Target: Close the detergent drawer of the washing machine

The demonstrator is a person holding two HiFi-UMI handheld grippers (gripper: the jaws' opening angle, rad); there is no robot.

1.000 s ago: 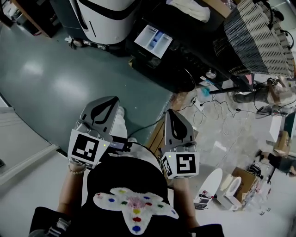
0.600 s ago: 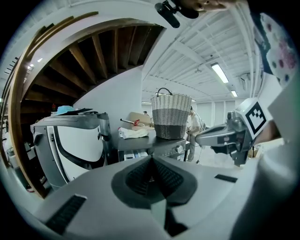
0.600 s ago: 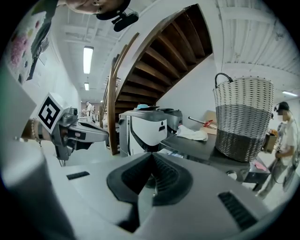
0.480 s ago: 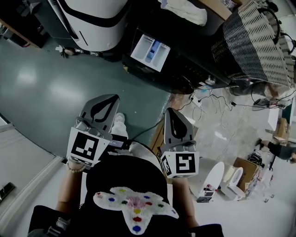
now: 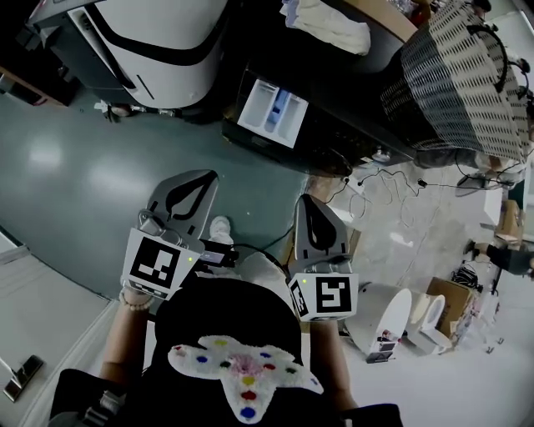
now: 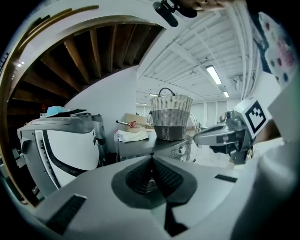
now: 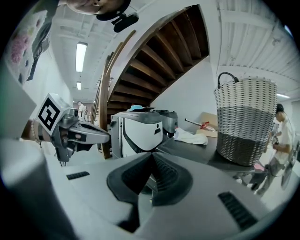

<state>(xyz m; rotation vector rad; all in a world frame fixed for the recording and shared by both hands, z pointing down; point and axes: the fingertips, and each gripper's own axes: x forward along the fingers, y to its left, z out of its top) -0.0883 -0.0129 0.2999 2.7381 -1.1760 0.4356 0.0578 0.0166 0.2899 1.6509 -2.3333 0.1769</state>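
Observation:
The dark washing machine (image 5: pixel 350 125) stands ahead of me, and its white detergent drawer (image 5: pixel 272 112) with a blue compartment sticks out of the front, open. My left gripper (image 5: pixel 200 176) is shut and holds nothing; it hangs over the green floor, well short of the drawer and a little left of it. My right gripper (image 5: pixel 307 200) is also shut and holds nothing, below the drawer and slightly right. In the left gripper view the shut jaws (image 6: pixel 151 159) hide the drawer. In the right gripper view the shut jaws (image 7: pixel 152 157) likewise cover it.
A wicker basket (image 5: pixel 459 75) and a white cloth (image 5: pixel 329 21) lie on top of the washing machine. A white appliance (image 5: pixel 158 42) stands to its left. Cables, a cardboard box (image 5: pixel 446 321) and a white round object (image 5: pixel 392 321) clutter the floor at the right.
I have walked closer to the washing machine; the drawer sits lower and nearer in the head view. Both grippers stay shut and side by side.

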